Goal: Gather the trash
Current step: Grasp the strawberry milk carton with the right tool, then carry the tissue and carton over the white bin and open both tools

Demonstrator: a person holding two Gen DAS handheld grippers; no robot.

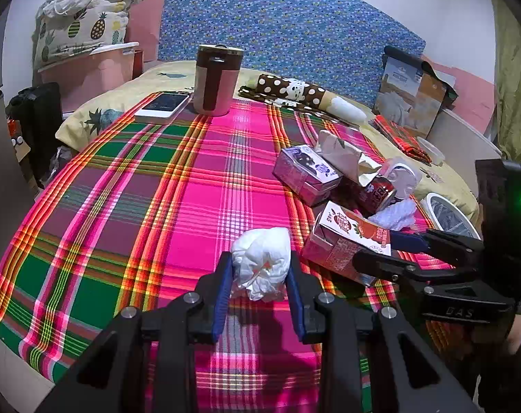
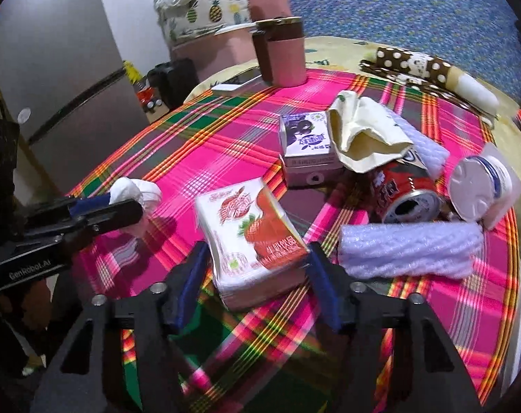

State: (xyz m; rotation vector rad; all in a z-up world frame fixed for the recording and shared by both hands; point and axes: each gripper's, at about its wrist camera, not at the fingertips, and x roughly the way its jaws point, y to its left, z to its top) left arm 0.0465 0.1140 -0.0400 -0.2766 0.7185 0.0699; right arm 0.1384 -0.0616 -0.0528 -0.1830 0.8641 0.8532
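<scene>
My left gripper [image 1: 260,268] is shut on a crumpled white tissue [image 1: 262,261], just above the plaid cloth; the tissue also shows in the right wrist view [image 2: 136,194]. My right gripper [image 2: 257,268] holds a strawberry milk carton [image 2: 253,234] between its blue pads; the carton also shows in the left wrist view [image 1: 346,241]. Beyond lie a purple milk carton [image 2: 307,141], a cream wrapper [image 2: 363,137], a crushed red can [image 2: 405,196], a white lidded cup [image 2: 480,189] and a lavender foam sleeve [image 2: 408,251].
A pink lidded bin [image 1: 217,79] and a white phone [image 1: 162,105] stand at the far side of the plaid cloth [image 1: 140,206]. A dotted brown roll [image 1: 305,93] lies behind. A tape roll [image 1: 446,213] sits at the right edge.
</scene>
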